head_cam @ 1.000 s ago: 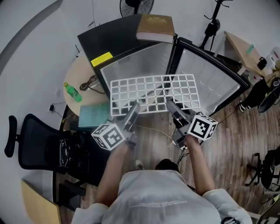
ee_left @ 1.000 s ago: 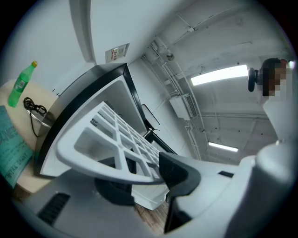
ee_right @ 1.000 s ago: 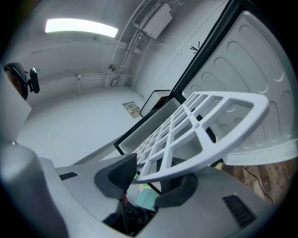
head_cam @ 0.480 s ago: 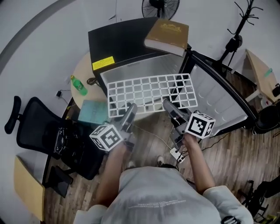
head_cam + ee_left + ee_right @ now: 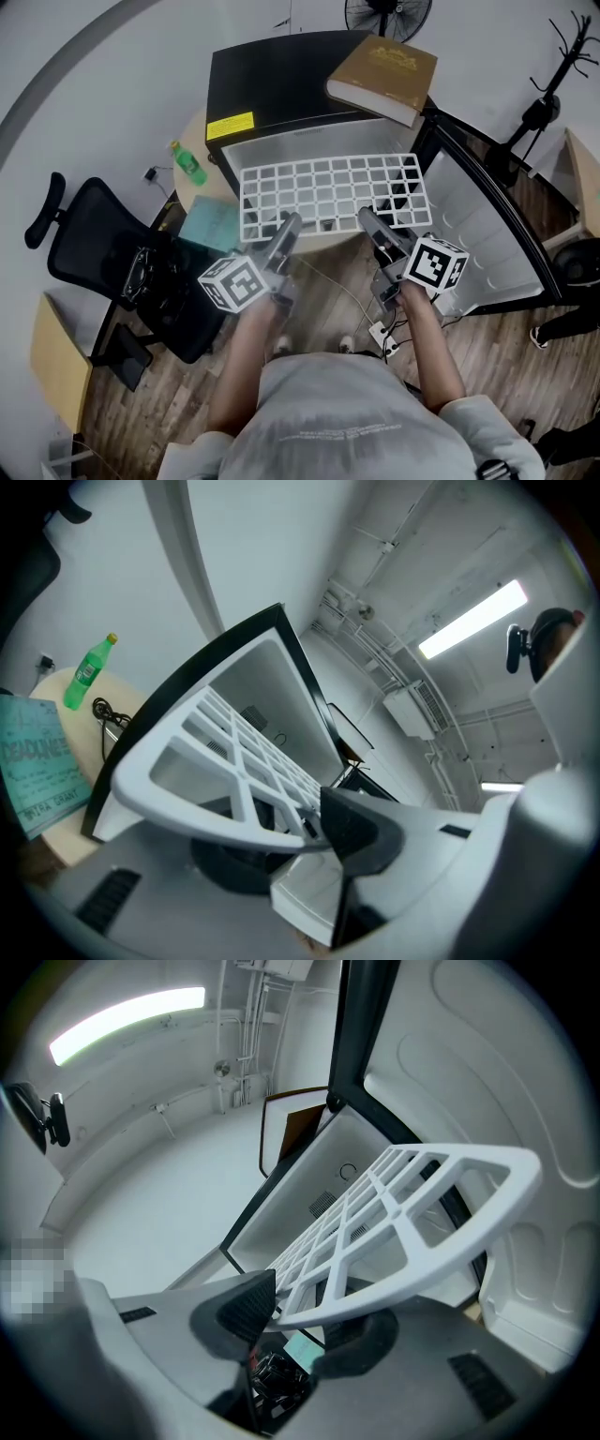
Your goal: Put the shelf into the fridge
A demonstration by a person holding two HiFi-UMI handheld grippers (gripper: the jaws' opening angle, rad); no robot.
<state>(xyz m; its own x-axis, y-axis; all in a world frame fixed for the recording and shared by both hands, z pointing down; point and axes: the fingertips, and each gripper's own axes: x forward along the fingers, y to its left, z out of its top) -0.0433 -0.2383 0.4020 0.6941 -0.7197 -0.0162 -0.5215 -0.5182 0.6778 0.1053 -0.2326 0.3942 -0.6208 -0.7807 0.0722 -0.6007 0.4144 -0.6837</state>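
Note:
A white grid shelf (image 5: 330, 191) hangs level in front of the open mouth of a small black fridge (image 5: 272, 80), whose white inside (image 5: 314, 148) shows behind it. My left gripper (image 5: 284, 232) is shut on the shelf's near edge at the left; my right gripper (image 5: 367, 225) is shut on the same edge at the right. In the left gripper view the shelf (image 5: 216, 761) runs away from the jaws toward the fridge. In the right gripper view the shelf (image 5: 412, 1218) does the same. The fridge door (image 5: 483, 234) stands open at the right.
A brown book (image 5: 382, 66) lies on the fridge top. Left of the fridge, a round table (image 5: 192, 150) carries a green bottle (image 5: 188, 163) and a teal booklet (image 5: 213, 225). A black office chair (image 5: 103, 272) stands further left. A cable and power strip (image 5: 382, 330) lie on the wood floor.
The view has swung so the fridge sits more central. The shelf, held by both grippers, has come closer to the fridge opening and a little higher.

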